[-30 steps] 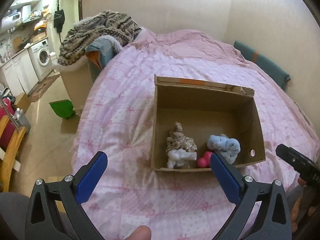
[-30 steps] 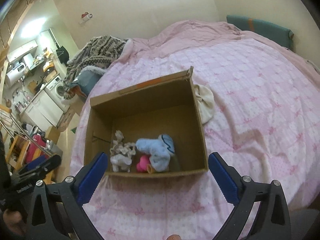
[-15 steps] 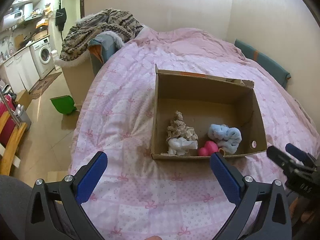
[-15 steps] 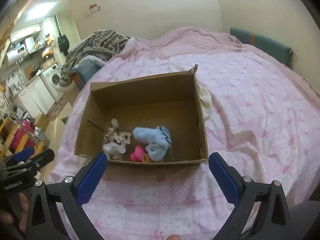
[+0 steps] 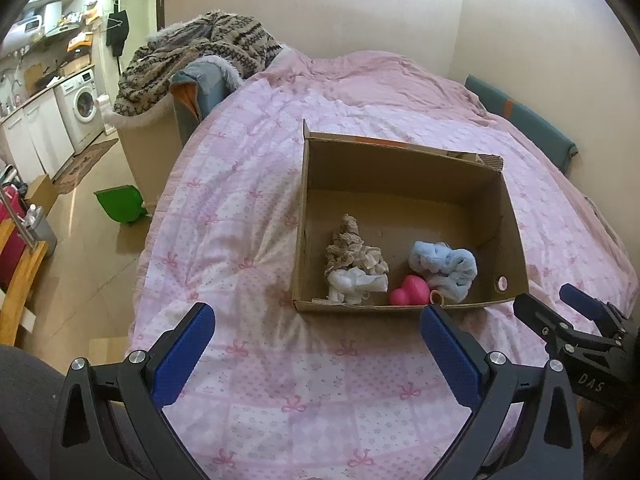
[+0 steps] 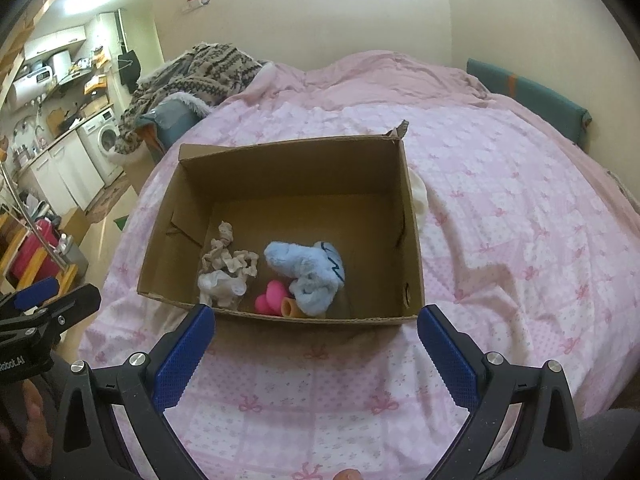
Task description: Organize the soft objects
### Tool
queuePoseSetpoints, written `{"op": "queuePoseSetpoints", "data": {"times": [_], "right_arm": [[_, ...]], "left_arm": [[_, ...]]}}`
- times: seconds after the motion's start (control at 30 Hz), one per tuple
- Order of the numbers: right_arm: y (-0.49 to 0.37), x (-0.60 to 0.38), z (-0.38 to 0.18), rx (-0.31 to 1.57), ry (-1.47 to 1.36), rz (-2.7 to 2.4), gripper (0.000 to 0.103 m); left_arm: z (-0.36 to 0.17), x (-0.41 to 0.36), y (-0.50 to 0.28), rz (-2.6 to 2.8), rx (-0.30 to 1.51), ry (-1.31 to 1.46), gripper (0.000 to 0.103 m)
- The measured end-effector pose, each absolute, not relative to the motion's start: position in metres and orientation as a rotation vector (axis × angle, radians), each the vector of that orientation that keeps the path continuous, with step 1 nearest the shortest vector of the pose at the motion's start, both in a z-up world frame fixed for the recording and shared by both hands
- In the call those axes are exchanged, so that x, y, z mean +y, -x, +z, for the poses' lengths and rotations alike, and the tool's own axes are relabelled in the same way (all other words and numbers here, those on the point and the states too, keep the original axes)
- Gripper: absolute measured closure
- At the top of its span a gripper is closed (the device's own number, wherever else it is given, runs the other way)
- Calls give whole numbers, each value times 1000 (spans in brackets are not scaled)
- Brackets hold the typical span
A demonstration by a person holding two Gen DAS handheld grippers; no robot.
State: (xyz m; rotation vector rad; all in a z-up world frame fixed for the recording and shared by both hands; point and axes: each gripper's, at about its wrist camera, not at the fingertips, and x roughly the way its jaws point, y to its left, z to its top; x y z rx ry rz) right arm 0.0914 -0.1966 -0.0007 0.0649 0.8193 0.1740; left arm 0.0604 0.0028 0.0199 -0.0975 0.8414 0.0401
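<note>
A pink bed (image 5: 248,184) carries an open cardboard box (image 5: 514,240). Along the box's near wall lie a blue plush (image 6: 308,272), a beige-and-white cloth bundle (image 6: 226,272) and a pink toy (image 6: 270,298). Left tool (image 5: 316,338) and right tool (image 6: 316,336) hover before the box, both spread and empty.

— Any lettering you can read from your left wrist camera?

— Yes, at four o'clock: white letters "DAS" on the black body of your right gripper (image 5: 560,308).

— And from your right wrist camera?

— At nine o'clock, your left gripper (image 6: 56,296) carries white print cut off by the frame edge; it reads roughly "Robot.AI". Nothing else is legible.
</note>
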Motion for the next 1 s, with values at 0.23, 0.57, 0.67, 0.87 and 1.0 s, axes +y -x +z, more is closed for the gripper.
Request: {"op": "queuePoseSetpoints", "data": {"times": [0.23, 0.57, 0.67, 0.87, 1.0], "right_arm": [[-94, -201, -1, 827, -90, 164, 0], [-94, -202, -1, 829, -89, 164, 0], [-94, -202, -1, 826, -92, 166, 0], [-94, -205, -1, 826, -105, 167, 0], [-95, -205, -2, 828, -105, 166, 0]], "left_arm": [[21, 1, -60, 42, 835, 84, 1], [21, 2, -62, 44, 839, 86, 1], [20, 2, -61, 44, 839, 85, 1], [20, 4, -62, 48, 836, 94, 1], [20, 4, -62, 51, 837, 100, 1]]}}
